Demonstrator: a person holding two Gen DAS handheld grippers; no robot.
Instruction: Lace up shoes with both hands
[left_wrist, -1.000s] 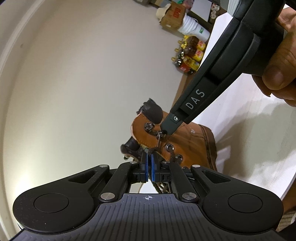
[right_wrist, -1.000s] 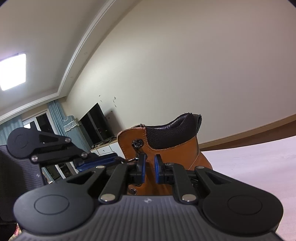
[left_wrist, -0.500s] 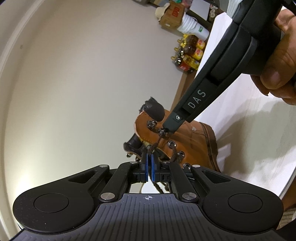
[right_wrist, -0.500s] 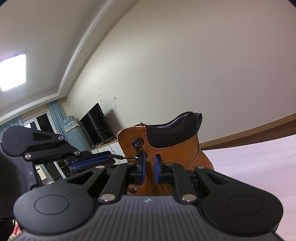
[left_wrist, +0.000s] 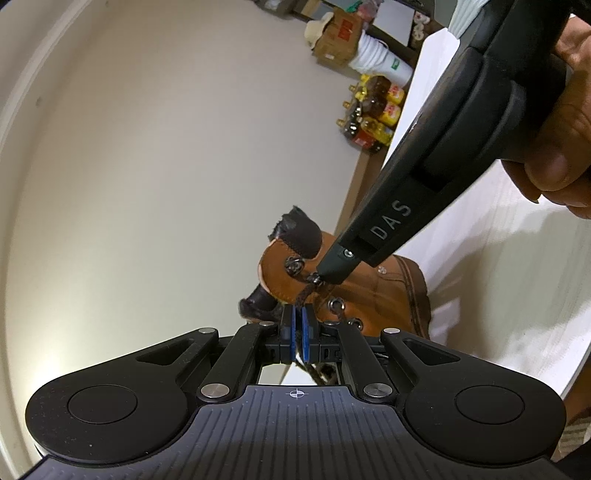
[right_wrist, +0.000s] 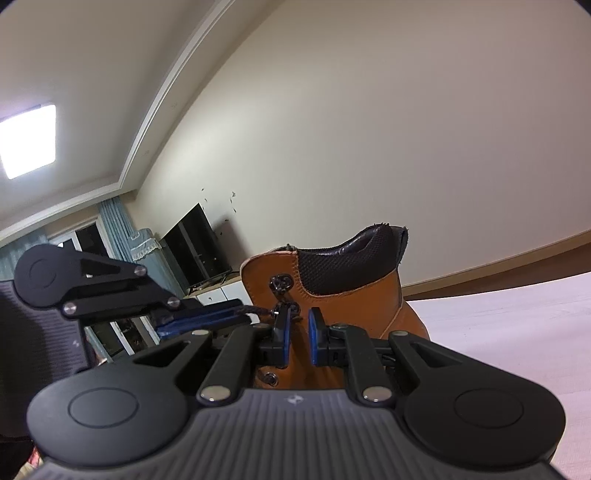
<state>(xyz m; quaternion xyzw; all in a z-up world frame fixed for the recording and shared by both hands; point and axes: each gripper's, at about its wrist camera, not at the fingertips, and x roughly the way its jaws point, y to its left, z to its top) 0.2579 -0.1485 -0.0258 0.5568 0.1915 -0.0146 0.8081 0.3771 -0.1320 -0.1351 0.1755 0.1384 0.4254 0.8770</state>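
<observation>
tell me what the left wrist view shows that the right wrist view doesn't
Only the left wrist view: the hand holding the right gripper, bottles, a box, and the left gripper from behind, fingers shut on the lace.

Only the right wrist view: a ceiling light, a TV, curtains, and the right gripper's fingers with a gap between them.

Both: the boot, its eyelets, the lace, the table and both grippers.
</observation>
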